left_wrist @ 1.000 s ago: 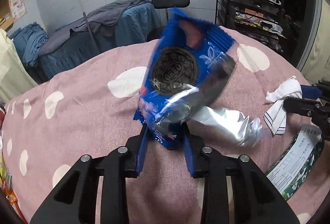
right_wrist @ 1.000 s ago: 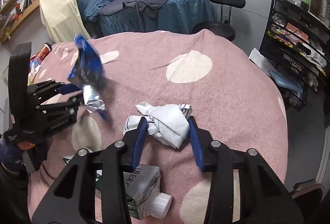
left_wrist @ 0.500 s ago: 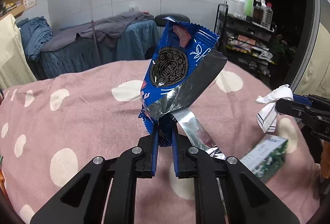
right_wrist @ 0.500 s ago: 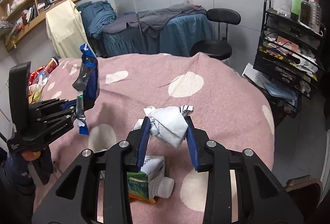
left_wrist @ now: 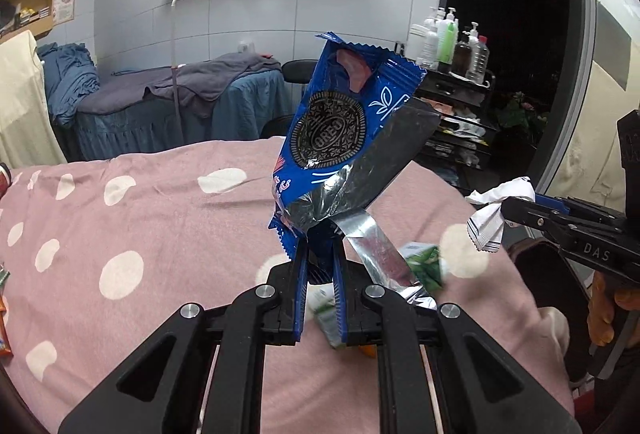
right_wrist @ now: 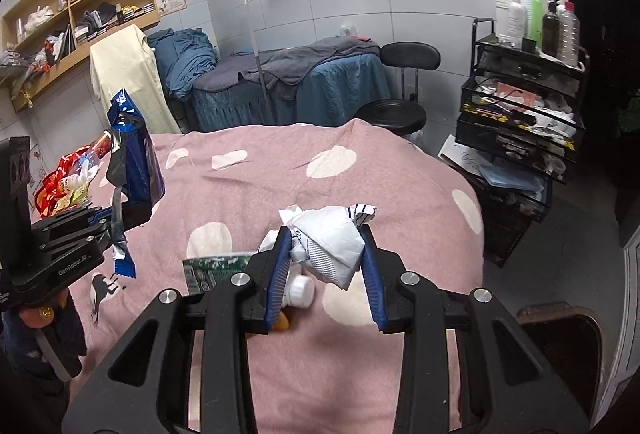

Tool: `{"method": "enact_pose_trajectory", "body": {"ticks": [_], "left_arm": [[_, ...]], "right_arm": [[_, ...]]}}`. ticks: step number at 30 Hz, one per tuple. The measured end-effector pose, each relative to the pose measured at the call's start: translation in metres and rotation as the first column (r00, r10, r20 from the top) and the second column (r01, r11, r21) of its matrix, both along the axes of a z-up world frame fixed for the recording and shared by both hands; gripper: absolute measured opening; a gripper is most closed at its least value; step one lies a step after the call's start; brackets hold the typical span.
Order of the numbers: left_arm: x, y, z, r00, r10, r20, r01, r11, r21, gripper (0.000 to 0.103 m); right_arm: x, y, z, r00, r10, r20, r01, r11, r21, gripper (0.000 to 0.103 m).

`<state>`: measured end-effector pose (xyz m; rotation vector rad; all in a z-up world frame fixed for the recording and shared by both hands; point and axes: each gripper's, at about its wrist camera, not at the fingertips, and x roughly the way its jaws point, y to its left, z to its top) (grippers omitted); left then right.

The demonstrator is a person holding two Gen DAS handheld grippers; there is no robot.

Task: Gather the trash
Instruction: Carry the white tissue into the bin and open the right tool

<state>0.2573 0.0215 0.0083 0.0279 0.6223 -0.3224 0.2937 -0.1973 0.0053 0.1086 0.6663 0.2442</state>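
- The left gripper (left_wrist: 320, 266) has its blue-padded jaws pressed together on the bottom edge of a torn blue foil biscuit wrapper printed with a dark round cookie (left_wrist: 340, 138). The wrapper stands up above the jaws, clear of the pink blanket with cream spots (left_wrist: 140, 218). It looks empty, very light and crinkly, and the foil is probably slippery. A silver strip (left_wrist: 376, 254) dangles loose from it and could snag or tear off. The crimped seam is the firmest place to pinch.
- On the blanket between and below both grippers lies a green-and-white drink carton with a white screw cap (right_wrist: 216, 268), not yet collected. It seems stiffer and heavier than the rest, and is best taken across its flat sides.
- The right gripper (right_wrist: 326, 254) pinches a crumpled white paper wrapper with fine dark stripes (right_wrist: 332, 246) between its pads, held part-way apart by the wad, above the blanket. The wad is soft, light and springy, so a grip through its bulky middle seems safest.
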Motion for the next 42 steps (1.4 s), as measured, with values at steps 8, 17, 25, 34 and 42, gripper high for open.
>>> {"method": "enact_pose_trajectory", "body": {"ticks": [8,17,25,34,42], "left_arm": [[-0.042,-0.025,0.006,0.998,-0.055,0.024,0.055,0.998,-0.032,0.012],[-0.071,-0.057,0.003,0.993,-0.118,0.025,0.120,0.991,-0.065,0.012],[-0.091,-0.086,0.001,0.985,-0.174,0.022,0.175,0.980,-0.090,0.012],[-0.104,-0.115,-0.007,0.973,-0.232,0.000,0.231,0.968,-0.101,0.012],[-0.112,-0.134,-0.012,0.961,-0.277,-0.011,0.274,0.956,-0.101,0.012]], "right_arm": [[-0.052,-0.038,0.000,0.998,-0.067,0.016,0.067,0.998,0.009,0.035],[-0.095,-0.084,-0.010,0.988,-0.155,0.000,0.155,0.987,0.031,0.035],[-0.124,-0.129,-0.032,0.961,-0.272,-0.054,0.274,0.962,0.023,0.035],[-0.139,-0.172,-0.071,0.909,-0.387,-0.157,0.391,0.920,-0.009,0.035],[-0.142,-0.187,-0.107,0.870,-0.438,-0.225,0.440,0.897,-0.046,0.042]]}}
